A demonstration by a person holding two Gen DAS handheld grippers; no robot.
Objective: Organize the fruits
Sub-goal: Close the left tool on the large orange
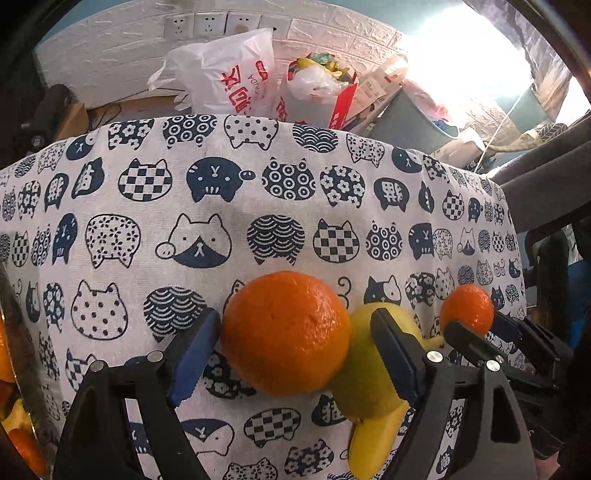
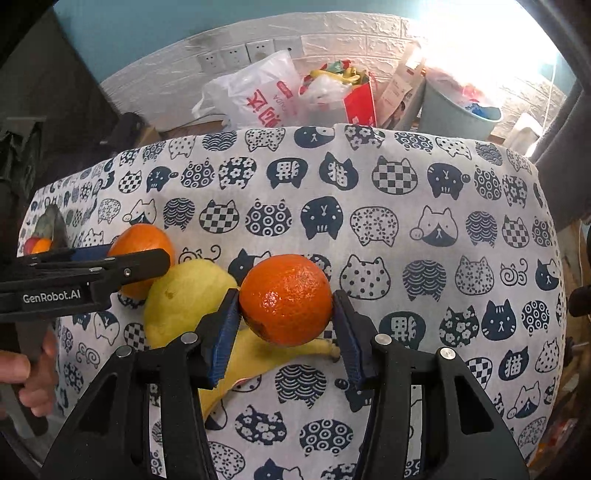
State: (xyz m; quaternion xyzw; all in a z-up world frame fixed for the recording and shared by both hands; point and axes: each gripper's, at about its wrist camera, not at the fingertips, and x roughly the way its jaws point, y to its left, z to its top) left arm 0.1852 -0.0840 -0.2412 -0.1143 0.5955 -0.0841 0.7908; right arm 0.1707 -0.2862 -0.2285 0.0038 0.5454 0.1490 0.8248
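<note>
Cat-print tablecloth [image 2: 424, 177] under fruit [image 2: 184, 299]

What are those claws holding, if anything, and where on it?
The right gripper pinches an orange by its sides; the left gripper stands open around a second orange.

White brick wall [image 1: 110, 48] with sockets [image 1: 210, 24]; perhaps a glaring window [image 1: 461, 55].

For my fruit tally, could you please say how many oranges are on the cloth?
2: the first orange sits within the left tool; the second orange is gripped by the right tool. More may hide at the left edge.
</note>
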